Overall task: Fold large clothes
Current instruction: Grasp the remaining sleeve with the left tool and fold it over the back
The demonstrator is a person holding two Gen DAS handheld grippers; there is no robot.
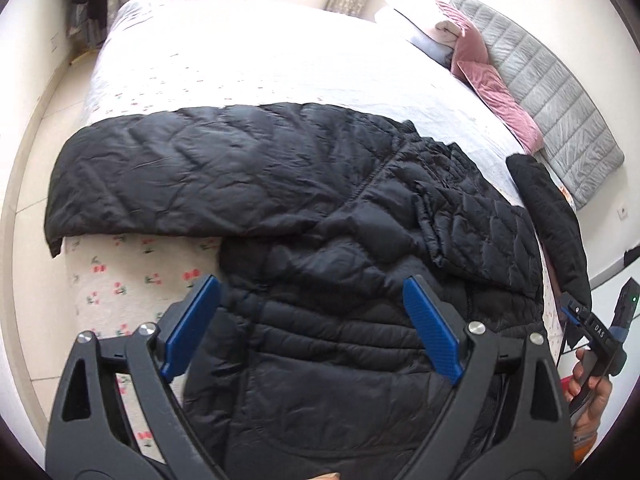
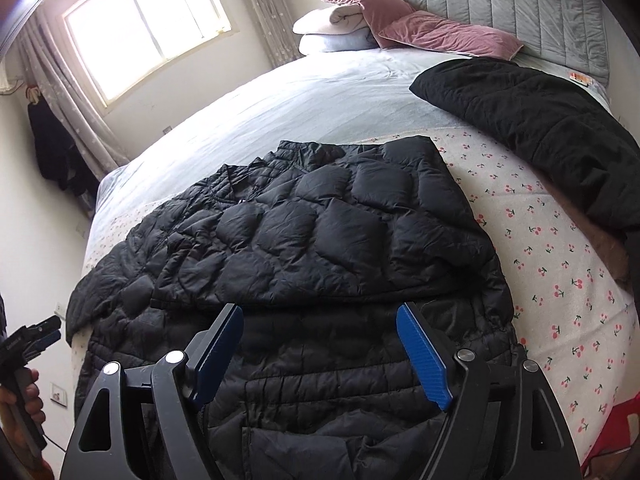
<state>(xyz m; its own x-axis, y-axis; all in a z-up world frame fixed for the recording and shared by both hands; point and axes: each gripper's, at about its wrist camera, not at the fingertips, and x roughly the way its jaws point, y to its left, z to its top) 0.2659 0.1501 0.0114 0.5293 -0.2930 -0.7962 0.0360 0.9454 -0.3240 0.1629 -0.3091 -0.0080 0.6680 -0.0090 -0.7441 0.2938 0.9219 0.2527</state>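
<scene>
A black quilted puffer jacket (image 1: 340, 240) lies spread on the bed, one sleeve stretched out to the left (image 1: 168, 176) and the other folded across the body (image 2: 320, 236). Its hem hangs over the near bed edge toward me. My left gripper (image 1: 312, 312) is open and empty, hovering just above the jacket's lower part. My right gripper (image 2: 320, 344) is open and empty too, above the lower body of the jacket (image 2: 340, 380). Each gripper shows at the edge of the other's view, the right one (image 1: 592, 332) and the left one (image 2: 36, 340).
The bed (image 2: 560, 280) has a cherry-print sheet and a pale blue cover (image 1: 280, 64). A second black garment (image 2: 540, 132) lies at the bed's right side. Pink pillows (image 2: 432, 28) and a grey headboard (image 2: 500, 0) are at the far end. A window (image 2: 148, 20) is behind.
</scene>
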